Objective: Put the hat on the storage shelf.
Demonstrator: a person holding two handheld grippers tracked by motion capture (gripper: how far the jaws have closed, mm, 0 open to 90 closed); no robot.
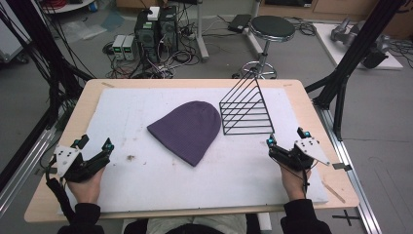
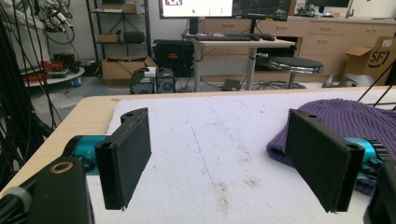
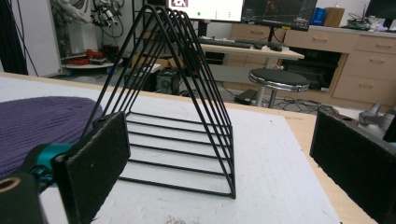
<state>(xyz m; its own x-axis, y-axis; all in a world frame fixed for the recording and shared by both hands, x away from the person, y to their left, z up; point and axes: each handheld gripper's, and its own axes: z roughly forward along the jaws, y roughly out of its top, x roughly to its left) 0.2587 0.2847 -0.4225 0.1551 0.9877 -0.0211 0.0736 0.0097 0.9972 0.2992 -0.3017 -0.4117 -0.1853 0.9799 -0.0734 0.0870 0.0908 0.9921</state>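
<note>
At the far left of the tabletop [image 1: 311,105] we hold the left claw [image 1: 93,145], resting low over the white mat [image 1: 146,180] that covers most of the wood. Its jaws stand wide apart with nothing between them; in the left gripper view the left claw [image 2: 226,156] frames bare, slightly stained mat, and the edge of the purple hat [image 2: 345,119] lies just beyond its right-hand pad [image 2: 315,151].

Moving right, the purple hat [image 1: 187,129] lies flat near the middle of the mat, its rounded crown toward the far side and its narrower end pointing back toward us. It is well apart from both claws.

Just beside the hat, on its right, stands a black wire rack [image 1: 246,109], triangular in profile, its base flat on the mat near the far right part of the tabletop. Whether hat and rack touch, we cannot tell.

At the right edge we hold the right claw [image 1: 286,141], also open and empty. In the right gripper view the right claw [image 3: 219,163] looks straight at the rack [image 3: 187,126], which rises near it, with the hat [image 3: 37,126] to the left behind one pad [image 3: 100,163].
</note>
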